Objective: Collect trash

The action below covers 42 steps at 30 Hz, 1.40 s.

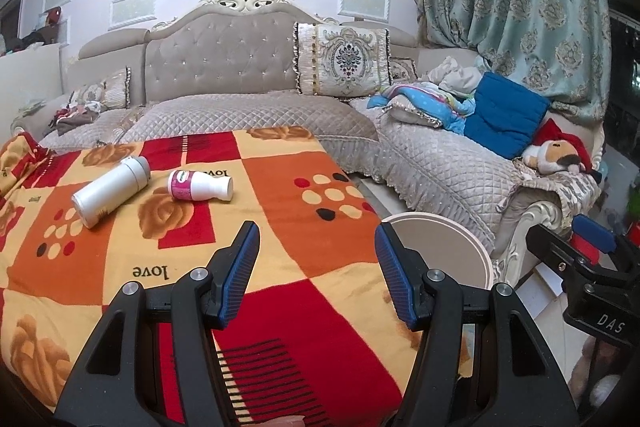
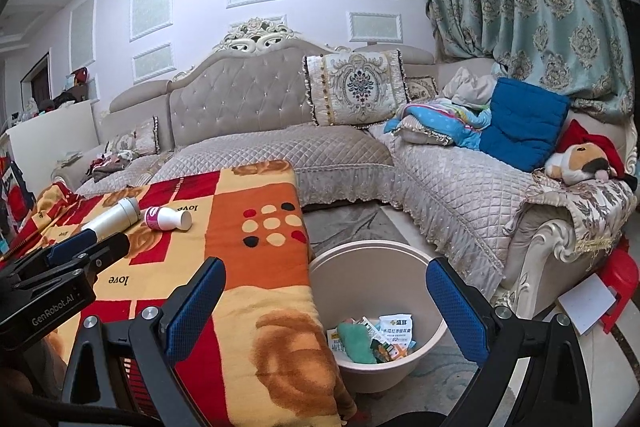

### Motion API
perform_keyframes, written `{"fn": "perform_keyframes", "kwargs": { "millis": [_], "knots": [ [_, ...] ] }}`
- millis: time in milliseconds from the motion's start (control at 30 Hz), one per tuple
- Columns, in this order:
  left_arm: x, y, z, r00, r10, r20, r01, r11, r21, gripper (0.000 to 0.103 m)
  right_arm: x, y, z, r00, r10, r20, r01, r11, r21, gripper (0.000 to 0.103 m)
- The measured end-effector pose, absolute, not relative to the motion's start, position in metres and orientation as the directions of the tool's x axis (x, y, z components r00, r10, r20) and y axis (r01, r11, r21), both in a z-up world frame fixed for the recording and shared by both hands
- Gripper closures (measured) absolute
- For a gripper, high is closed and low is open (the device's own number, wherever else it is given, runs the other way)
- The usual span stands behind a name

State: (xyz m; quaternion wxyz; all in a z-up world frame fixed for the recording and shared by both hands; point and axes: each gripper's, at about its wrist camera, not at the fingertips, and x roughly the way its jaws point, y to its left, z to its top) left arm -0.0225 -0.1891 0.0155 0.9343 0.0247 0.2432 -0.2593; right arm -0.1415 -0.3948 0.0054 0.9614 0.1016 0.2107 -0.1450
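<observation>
Left wrist view: two bottles (image 1: 111, 195) (image 1: 200, 185), one bin (image 1: 440, 247).

Left wrist view: sits low behind its own black gripper with blue ribbed pads (image 1: 316, 255), tilted slightly down, facing across the red, orange and yellow patchwork blanket (image 1: 280, 187) toward the grey tufted sofa (image 1: 224, 67). Blanket fills the near field; sofa well beyond.

Right wrist view: same heading, set further right, looking over the blanket's right edge and down into the beige round plastic bin (image 2: 400, 259), near below.

Shared: blanket, sofa, teal patterned curtain (image 1: 520, 7), bin rim. Each view catches the other gripper at its side edge.
</observation>
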Motion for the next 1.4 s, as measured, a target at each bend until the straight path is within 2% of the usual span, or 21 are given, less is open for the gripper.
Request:
{"fn": "perform_keyframes", "kwargs": {
  "millis": [1400],
  "knots": [
    [-0.028, -0.206, 0.008, 0.713, -0.498, -0.493, 0.533, 0.842, -0.081, 0.044, -0.144, -0.400, -0.004, 0.856, -0.231, -0.463, 0.325, 0.936, 0.134, 0.003]
  ]
}}
